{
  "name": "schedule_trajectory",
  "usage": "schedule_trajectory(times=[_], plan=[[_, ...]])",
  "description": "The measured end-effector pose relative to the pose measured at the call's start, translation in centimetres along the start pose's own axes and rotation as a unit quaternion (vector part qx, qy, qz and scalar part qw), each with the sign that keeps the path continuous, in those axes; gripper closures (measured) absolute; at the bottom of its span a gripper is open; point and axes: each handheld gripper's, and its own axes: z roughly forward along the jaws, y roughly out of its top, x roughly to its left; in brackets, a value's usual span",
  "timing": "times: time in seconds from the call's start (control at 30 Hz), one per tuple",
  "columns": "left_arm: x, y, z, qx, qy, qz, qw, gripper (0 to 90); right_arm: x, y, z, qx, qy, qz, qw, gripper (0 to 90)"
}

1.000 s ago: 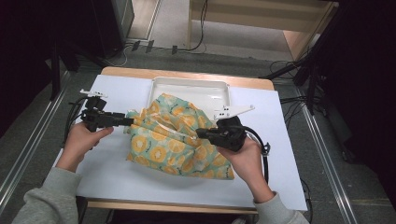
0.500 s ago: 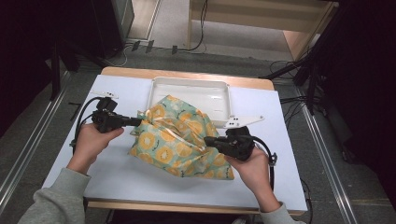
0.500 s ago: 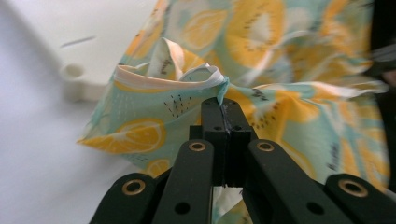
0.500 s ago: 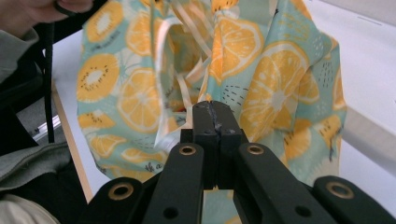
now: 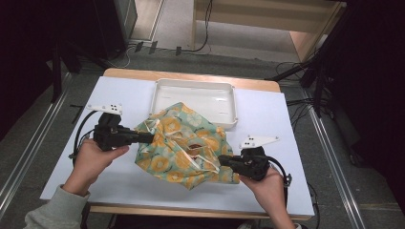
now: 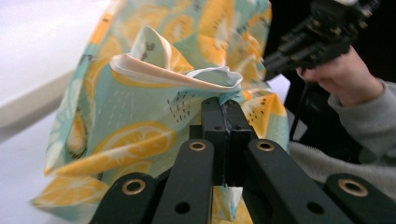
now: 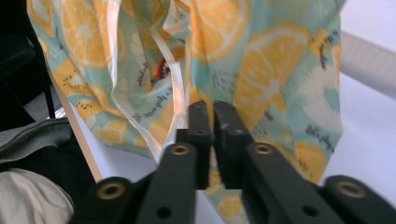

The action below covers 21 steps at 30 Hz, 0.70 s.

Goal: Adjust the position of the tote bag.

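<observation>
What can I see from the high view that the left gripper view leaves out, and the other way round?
The high view adds the white tray, the whole table and both hands. The left gripper view adds a close look at the left gripper, jaws pressed shut on a fold of cloth. Both share the lemon-print cloth and the right gripper.

A soft teal fabric bag is showing a print of orange citrus slices and a pale peach trim. A rectangular white plastic tray is sitting by the far edge of the white surface, which is showing a light wooden rim. The black tongs are wearing white plates.
</observation>
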Motion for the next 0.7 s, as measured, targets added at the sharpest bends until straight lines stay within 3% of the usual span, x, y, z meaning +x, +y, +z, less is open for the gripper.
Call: schedule_trajectory(times=[0.1,0.23,0.4,0.43,0.67,0.7], plan=[[-0.7,0.1,0.3,-0.002,-0.017,0.002,0.9999,90.0,-0.2,-0.1,-0.7,-0.01,-0.003,0.003,0.9999,79.8],[-0.9,0.2,0.5,-0.001,-0.016,0.003,0.9999,90.0,0.1,0.8,-1.6,-0.022,-0.01,-0.009,0.9997,73.9],[-1.0,0.4,0.6,-0.001,-0.013,0.006,0.9999,90.0,0.2,3.4,-2.7,-0.037,-0.019,-0.027,0.9988,66.4],[-1.0,0.5,0.7,-0.002,-0.008,0.009,0.9999,90.0,0.0,4.7,-2.7,-0.041,-0.025,-0.036,0.9982,61.2],[-1.2,0.7,0.9,0.008,0.005,0.017,0.9998,90.0,-0.9,7.6,-1.6,-0.038,-0.028,-0.047,0.9978,49.8],[-1.2,0.8,0.9,0.006,0.005,0.016,0.9998,90.0,-1.3,8.6,-0.7,-0.033,-0.024,-0.045,0.9981,46.2]])
